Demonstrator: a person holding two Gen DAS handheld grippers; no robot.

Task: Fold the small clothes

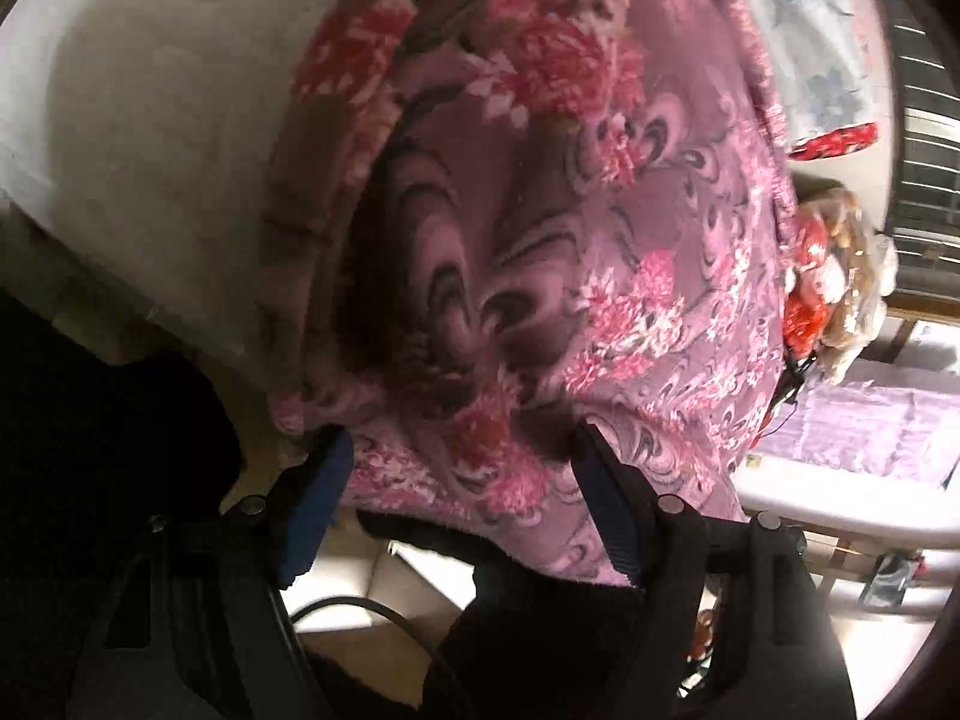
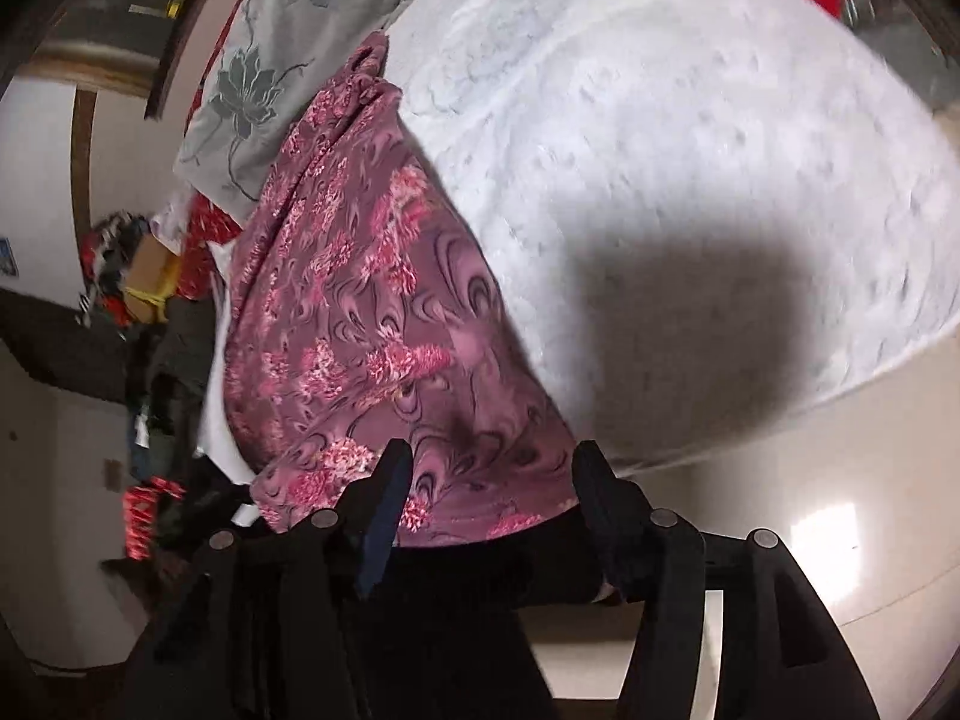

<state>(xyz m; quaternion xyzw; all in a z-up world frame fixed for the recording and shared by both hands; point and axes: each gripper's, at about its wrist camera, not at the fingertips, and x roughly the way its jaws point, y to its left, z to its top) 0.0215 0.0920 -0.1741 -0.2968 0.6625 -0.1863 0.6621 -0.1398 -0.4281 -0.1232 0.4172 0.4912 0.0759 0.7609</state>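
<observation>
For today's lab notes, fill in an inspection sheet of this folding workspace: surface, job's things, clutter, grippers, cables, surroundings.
Surface: white textured bedspread.
Job's things: pink floral garment, hanging over the bed edge.
Clutter: grey flowered pillow; red and mixed items heaped at the side.
Grippers: left gripper and right gripper, fingers spread at the garment's hem.
Cables: dark cable under the left gripper.
Surroundings: pale floor; barred window.
</observation>
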